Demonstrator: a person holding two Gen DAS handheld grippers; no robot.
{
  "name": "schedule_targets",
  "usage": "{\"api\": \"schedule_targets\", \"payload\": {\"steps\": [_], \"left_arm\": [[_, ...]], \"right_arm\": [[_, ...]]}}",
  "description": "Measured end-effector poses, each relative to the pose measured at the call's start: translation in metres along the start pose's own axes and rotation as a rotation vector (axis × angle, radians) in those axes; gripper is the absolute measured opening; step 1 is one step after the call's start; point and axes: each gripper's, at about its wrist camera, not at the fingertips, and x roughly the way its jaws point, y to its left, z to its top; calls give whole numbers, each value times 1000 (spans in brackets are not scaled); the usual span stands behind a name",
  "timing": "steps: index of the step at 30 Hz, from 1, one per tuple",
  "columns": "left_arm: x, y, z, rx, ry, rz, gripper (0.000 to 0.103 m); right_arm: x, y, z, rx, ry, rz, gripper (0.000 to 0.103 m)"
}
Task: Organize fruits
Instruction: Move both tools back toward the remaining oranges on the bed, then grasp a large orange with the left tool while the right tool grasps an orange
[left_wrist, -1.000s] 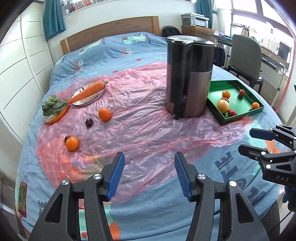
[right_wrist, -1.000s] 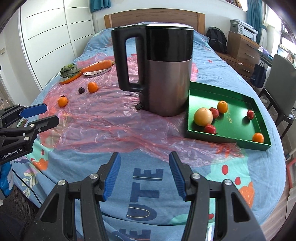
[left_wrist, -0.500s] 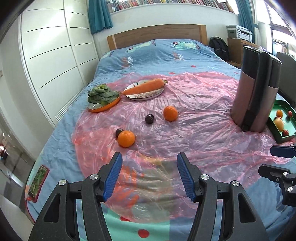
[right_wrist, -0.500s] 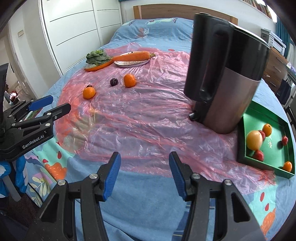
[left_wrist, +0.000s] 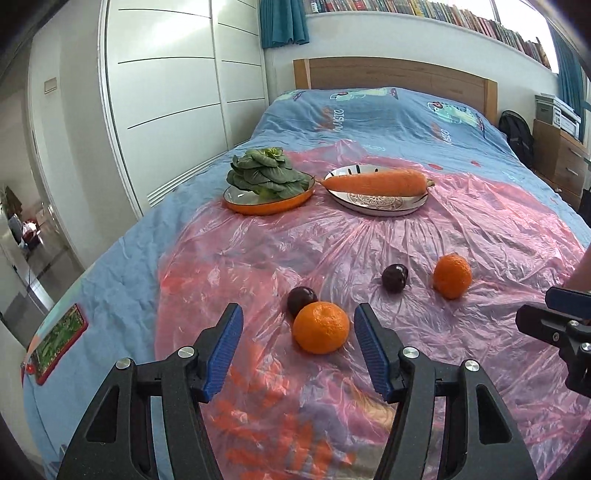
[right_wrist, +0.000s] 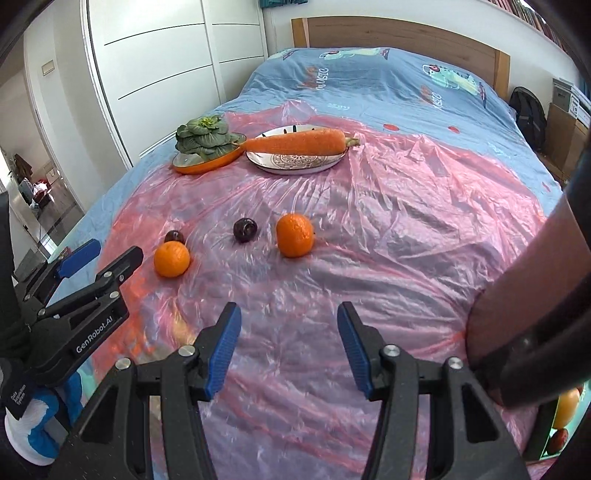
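Observation:
Two oranges and two dark plums lie on the pink plastic sheet (left_wrist: 461, 221) on the bed. My left gripper (left_wrist: 297, 330) is open, its fingers either side of the near orange (left_wrist: 320, 327), with a plum (left_wrist: 301, 300) just behind it. The second plum (left_wrist: 394, 277) and far orange (left_wrist: 452, 276) lie to the right. My right gripper (right_wrist: 288, 332) is open and empty, short of the far orange (right_wrist: 294, 235) and second plum (right_wrist: 245, 229). The near orange (right_wrist: 171, 260) lies ahead of the left gripper (right_wrist: 99, 258) in the right wrist view.
An orange dish with leafy greens (left_wrist: 267, 177) and a white plate (left_wrist: 376, 201) with a carrot (left_wrist: 376, 182) stand further back. The kettle (right_wrist: 535, 288) looms close at the right wrist view's right edge, with the green tray's fruit (right_wrist: 565, 408) behind it. White wardrobe at left.
Both grippers have swung left, away from the kettle and tray, and moved closer to the loose fruit. The left gripper now straddles the near orange. Both stay open.

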Motion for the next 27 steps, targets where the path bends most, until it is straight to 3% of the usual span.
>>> {"api": "schedule_targets", "payload": {"steps": [2, 12, 21, 22, 24, 27], "left_arm": [[12, 1, -1, -20, 8, 4, 57], [41, -1, -9, -65, 47, 3, 57], [53, -5, -10, -60, 73, -39, 57], [54, -6, -11, -57, 78, -43, 56], [59, -7, -13, -50, 95, -49, 54], [67, -6, -16, -63, 139, -85, 41]], "right_arm": [[17, -1, 13, 0, -14, -11, 103], [87, 0, 33, -65, -11, -32, 103], [118, 8, 34, -136, 12, -36, 103], [120, 8, 34, -136, 14, -33, 99], [122, 9, 33, -139, 17, -36, 94], [125, 7, 32, -130, 19, -31, 90]]}}
